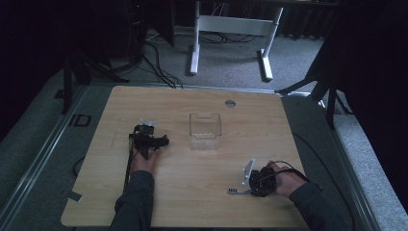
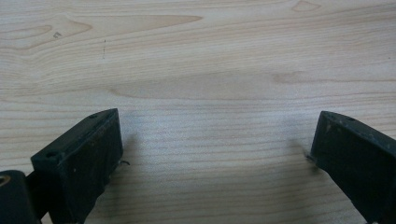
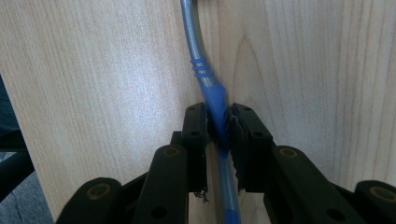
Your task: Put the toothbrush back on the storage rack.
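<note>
My right jaws (image 3: 219, 135) pinch the blue toothbrush handle (image 3: 212, 93) flat on the bench (image 3: 93, 70); thin grip, it may twist out when lifted. Left jaws (image 2: 215, 154) spread, empty.

We see open table (image 1: 192, 192) between our two hands, with room to pass. The clear box (image 1: 205, 131) stands mid-table, blocking the straight way across to the far edge. The left gripper (image 2: 215, 154) has bare wood ahead. A toothbrush (image 3: 212, 88) lies before the right gripper (image 3: 219, 128).
</note>
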### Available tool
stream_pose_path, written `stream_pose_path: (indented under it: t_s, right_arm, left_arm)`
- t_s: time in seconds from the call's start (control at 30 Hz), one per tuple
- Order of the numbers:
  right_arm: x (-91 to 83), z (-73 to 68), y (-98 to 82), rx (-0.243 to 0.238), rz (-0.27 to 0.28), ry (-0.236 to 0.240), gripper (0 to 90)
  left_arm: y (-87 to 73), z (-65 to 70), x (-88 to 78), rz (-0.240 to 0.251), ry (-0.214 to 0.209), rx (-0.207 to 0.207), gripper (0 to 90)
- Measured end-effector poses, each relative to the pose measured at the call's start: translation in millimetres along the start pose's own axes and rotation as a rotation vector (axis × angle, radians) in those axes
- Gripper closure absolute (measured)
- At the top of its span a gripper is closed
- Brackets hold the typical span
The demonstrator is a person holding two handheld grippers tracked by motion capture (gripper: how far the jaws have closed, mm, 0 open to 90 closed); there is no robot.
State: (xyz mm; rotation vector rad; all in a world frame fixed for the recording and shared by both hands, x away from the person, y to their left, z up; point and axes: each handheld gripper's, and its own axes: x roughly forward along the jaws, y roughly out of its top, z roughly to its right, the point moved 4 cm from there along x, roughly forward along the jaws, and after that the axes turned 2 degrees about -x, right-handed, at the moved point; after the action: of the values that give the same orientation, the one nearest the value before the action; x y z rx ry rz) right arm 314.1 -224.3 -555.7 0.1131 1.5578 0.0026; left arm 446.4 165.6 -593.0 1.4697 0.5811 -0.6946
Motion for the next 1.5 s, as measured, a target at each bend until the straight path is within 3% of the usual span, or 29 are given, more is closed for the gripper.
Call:
stream_pose_path:
  t_s: [0.17, 0.73, 1.5]
  right_arm:
    - [-0.1, 0.0, 0.4, -0.004, -0.001, -0.004, 81.1]
    - [-6.8, 0.2, -2.0, 0.015, 0.057, -0.019, 82.2]
    - [-21.5, 6.9, -6.1, 0.103, 0.181, -0.056, 82.2]
  left_arm:
    - [0.0, 0.0, 0.0, 0.000, 0.000, 0.000, 2.4]
    - [0.0, 0.0, 0.0, 0.000, 0.000, 0.000, 2.5]
    - [0.0, 0.0, 0.0, 0.000, 0.000, 0.000, 2.5]
